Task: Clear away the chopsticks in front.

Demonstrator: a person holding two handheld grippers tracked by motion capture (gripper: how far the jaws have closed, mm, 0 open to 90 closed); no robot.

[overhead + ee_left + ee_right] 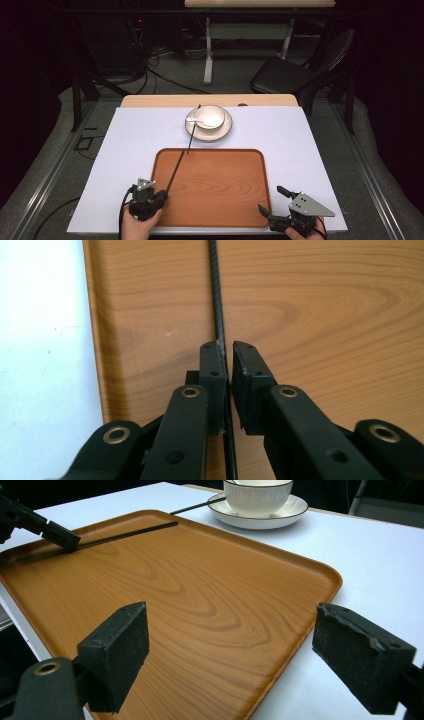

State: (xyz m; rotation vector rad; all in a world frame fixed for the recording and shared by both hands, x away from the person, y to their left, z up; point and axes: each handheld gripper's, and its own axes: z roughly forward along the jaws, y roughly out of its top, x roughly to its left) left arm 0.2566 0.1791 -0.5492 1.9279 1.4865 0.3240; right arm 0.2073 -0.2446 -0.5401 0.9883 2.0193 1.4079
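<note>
The left gripper is at the near left corner of the wooden tray, held by the person's left hand. Its two black jaws are clamped on a thin black stick, which looks like a chopstick. In the left gripper view the stick passes between the two pads and goes straight ahead over the tray; the pads stand almost together, with the stick pressed against the left one. From the high view, the stick leaves the gripper and runs away from the person, across the left part of the tray. A second thin black stick continues past the far edge of the tray toward the white bowl, and I cannot tell if the two sticks touch each other. The bowl stands on a white saucer on the white table cover, just behind the tray, and a white spoon lies in the bowl. The right gripper is at the near right corner of the tray, and its jaws are spread wide with nothing between them. In the right gripper view the two pads stand far apart above the tray, and the bowl on its saucer is seen behind, with the left gripper and its stick at the upper left.
</note>
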